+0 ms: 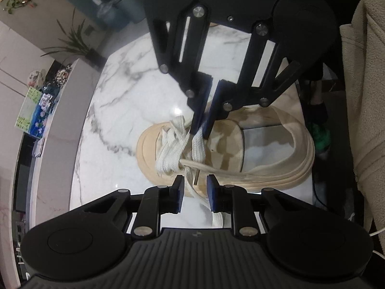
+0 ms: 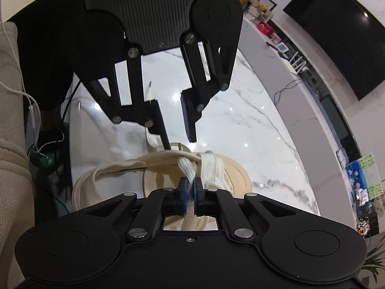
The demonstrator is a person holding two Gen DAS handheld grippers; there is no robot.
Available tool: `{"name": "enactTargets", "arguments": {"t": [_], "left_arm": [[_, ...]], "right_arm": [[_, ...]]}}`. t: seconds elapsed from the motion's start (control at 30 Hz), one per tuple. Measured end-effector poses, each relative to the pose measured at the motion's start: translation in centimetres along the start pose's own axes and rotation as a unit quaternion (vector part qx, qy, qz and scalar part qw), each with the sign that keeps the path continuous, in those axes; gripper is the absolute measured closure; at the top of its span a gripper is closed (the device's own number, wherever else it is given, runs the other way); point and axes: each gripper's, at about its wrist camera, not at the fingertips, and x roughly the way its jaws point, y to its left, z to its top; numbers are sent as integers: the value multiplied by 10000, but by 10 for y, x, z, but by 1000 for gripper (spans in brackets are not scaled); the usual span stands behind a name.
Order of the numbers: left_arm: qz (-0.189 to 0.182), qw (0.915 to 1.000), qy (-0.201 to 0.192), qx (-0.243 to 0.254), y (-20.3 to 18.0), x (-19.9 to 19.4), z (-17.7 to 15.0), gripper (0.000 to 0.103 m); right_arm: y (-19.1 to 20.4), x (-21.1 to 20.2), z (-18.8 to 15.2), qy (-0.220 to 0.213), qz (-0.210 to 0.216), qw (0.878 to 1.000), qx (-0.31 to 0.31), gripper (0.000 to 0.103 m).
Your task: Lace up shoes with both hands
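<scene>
The beige shoe (image 1: 223,154) lies on the marble table (image 1: 134,91), directly ahead of both grippers, which face each other across it. The right gripper (image 2: 190,192) is clenched on one flat white lace strand (image 2: 189,171); the strand runs between its pads and out ahead of the jaws to the eyelets. The left gripper (image 1: 195,192) stands with a gap between its pads: the other lace end (image 1: 192,187) passes through that gap, and its metal-looking tip (image 1: 196,177) sits just ahead of the jaws, but the pads do not visibly press on it, so this strand appears released or not yet grasped. Progress, as judged: several crossings (image 1: 173,144) are already laced over the front of the shoe, toward the toe. The rear part of the upper, near the opening, shows no lacing. Remaining work appears to be securing the left strand, threading both ends through the upper eyelets, and tightening. Eyelets themselves are too small to count.
</scene>
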Motion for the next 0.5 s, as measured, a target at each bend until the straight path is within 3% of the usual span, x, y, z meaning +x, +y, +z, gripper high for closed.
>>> {"name": "enactTargets", "arguments": {"t": [0.23, 0.5], "left_arm": [[-14, 9998, -7, 202, -1, 10, 2, 83], [-62, 9992, -35, 398, 0, 13, 4, 91]], "right_arm": [[1, 7, 0, 97, 8, 9999, -25, 100], [3, 7, 1, 134, 11, 9999, -26, 100]]}}
